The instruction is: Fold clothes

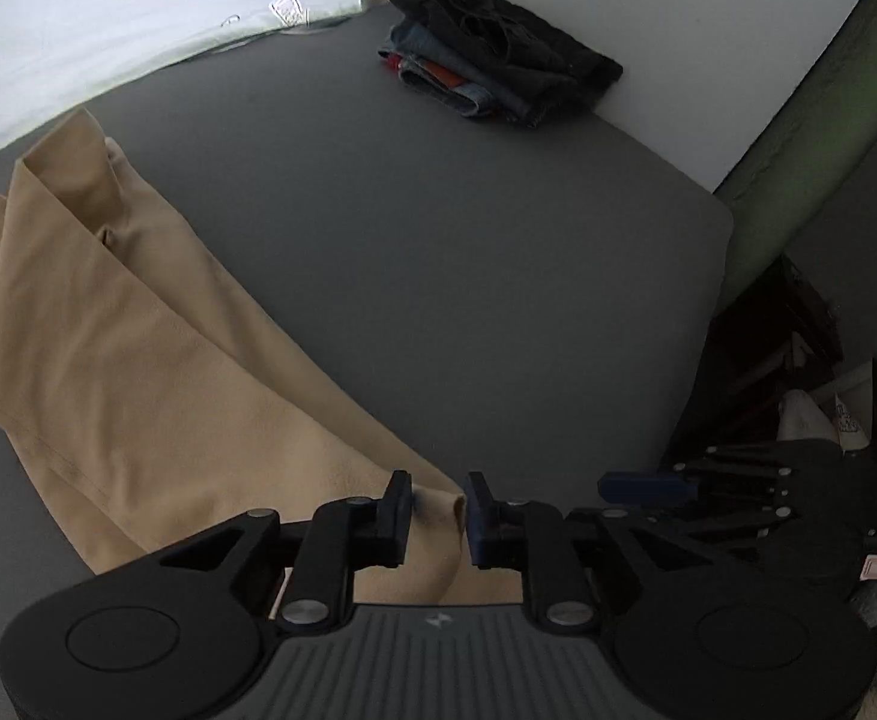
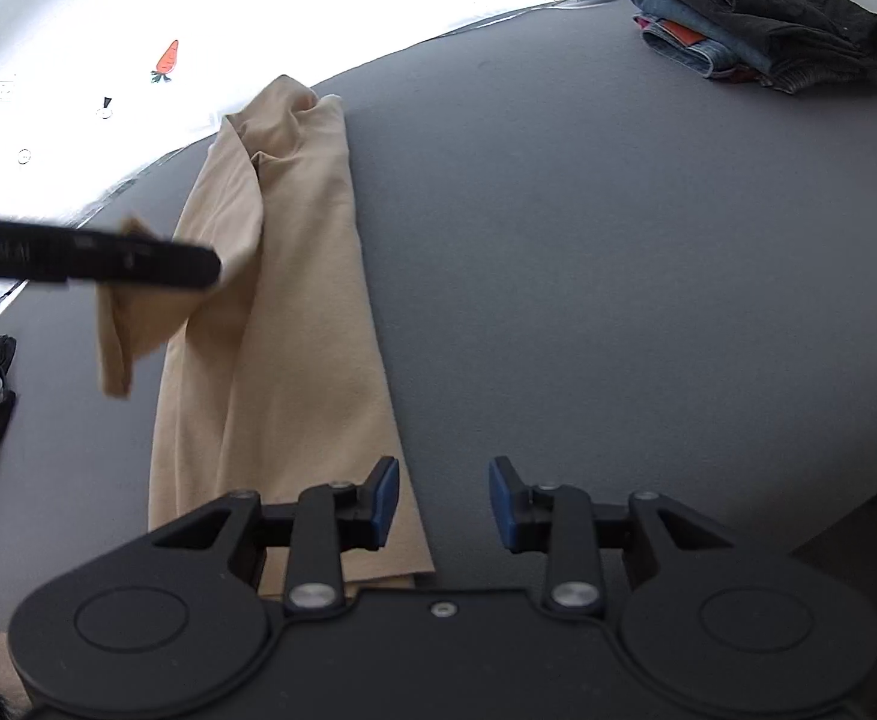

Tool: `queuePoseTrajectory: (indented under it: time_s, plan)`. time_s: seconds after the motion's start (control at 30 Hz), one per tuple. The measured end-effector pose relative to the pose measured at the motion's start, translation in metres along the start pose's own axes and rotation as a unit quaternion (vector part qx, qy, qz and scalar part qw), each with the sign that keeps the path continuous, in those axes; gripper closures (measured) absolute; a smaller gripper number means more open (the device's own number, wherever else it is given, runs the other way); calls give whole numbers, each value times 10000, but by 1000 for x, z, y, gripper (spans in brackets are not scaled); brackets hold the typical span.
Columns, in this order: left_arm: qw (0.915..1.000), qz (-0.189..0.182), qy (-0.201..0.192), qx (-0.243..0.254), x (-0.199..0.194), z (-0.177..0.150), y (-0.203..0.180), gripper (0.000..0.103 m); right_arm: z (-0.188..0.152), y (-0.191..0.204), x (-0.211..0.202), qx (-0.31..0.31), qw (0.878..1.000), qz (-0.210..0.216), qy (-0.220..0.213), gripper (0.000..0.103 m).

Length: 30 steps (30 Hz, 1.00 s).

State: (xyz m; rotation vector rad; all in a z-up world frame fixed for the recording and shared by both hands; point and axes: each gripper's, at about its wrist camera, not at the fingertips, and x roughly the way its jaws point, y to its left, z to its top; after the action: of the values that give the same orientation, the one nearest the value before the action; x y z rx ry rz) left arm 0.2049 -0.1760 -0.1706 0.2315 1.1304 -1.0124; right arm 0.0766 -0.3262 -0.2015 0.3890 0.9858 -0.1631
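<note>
Right under my left hand-held gripper [image 1: 438,513] lies the near end of the long, soft tan cloth garment [image 1: 138,360]. The jaws stand a little apart, with a fold of cloth between them, not pinched. My right hand-held gripper [image 2: 444,504] is spread and empty, just beside the garment's near edge on the flat grey mat [image 2: 618,300]. I think the garment is light, floppy and slides easily, so corners are best to grab.
</note>
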Motion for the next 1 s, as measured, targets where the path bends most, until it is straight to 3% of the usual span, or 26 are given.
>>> queuePoseTrajectory:
  time_s: [0.03,0.1,0.17,0.23,0.37,0.53,0.6,0.7,0.83,0.87,0.9,0.93,1.0]
  plan:
    - [9997,35,230,-103,13,-7,2,73,-1,-2,0,32,10000,-46,6,66]
    - [9994,126,233,-224,15,-14,2,64,-3,-3,-2,48,9999,-105,-15,65]
    - [9990,213,-5,-401,7,-18,6,36,-3,-2,-5,15,9999,-57,-86,62]
    - [9945,482,-473,-802,-10,-18,17,20,-1,1,-5,-49,9998,58,-168,54]
    - [9762,1140,-975,-1566,-31,-19,45,18,9,25,4,-592,9974,310,-270,52]
    - [9547,1470,-1112,-2337,-50,-28,71,17,23,56,29,-1137,9897,854,-156,55]
    - [9513,1556,-1103,-2422,-56,-32,70,17,27,68,41,-1231,9884,889,-39,59]
    - [9499,1691,-1060,-2405,-59,-44,67,17,25,79,53,-1341,9889,618,185,58]
    - [9484,1659,-959,-2525,-58,-54,69,17,26,68,60,-699,9932,835,409,56]
    - [9483,1640,-935,-2550,-57,-54,70,17,26,64,60,-549,9932,923,442,62]
    - [9483,1632,-914,-2562,-55,-54,70,17,27,62,59,-447,9933,960,459,84]
    - [9487,1643,-906,-2544,-54,-53,70,17,28,60,56,-388,9938,956,419,100]
    - [9506,1699,-911,-2434,-54,-49,70,17,30,59,44,-340,9938,1043,195,101]
